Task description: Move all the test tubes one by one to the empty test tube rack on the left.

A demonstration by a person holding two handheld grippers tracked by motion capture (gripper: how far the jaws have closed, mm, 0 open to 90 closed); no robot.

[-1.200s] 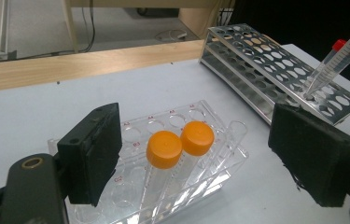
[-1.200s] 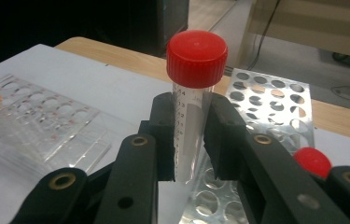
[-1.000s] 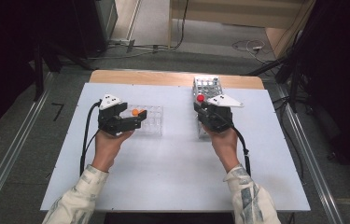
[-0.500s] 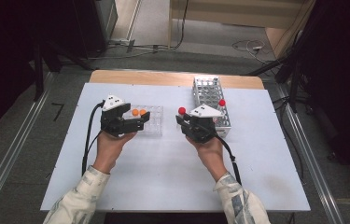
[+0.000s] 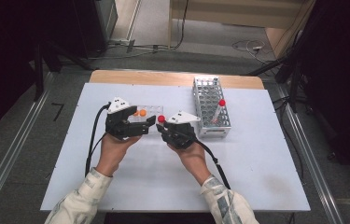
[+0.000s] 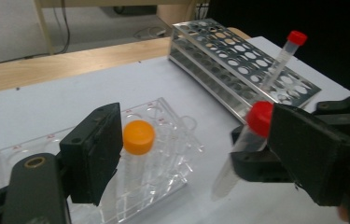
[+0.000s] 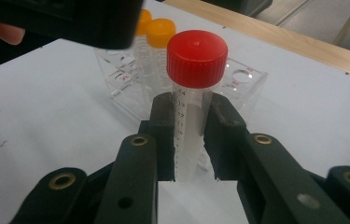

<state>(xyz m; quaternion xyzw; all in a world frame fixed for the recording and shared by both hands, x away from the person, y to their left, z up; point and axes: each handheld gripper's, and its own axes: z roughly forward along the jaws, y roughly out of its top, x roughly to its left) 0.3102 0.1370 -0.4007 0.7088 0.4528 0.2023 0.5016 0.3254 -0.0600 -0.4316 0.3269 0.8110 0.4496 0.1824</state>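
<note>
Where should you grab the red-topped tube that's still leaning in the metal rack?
Grab the red-topped tube on its clear body just under the cap, coming down from above. It leans in the metal rack with its lower end inside a hole, so the top part is probably the easiest bit to reach. Tilt the grabber to match its lean, then lift along that slant.

Red-capped clear tube (image 7: 192,112), upright, clamped mid-body, just beside clear rack (image 7: 245,81)
</note>
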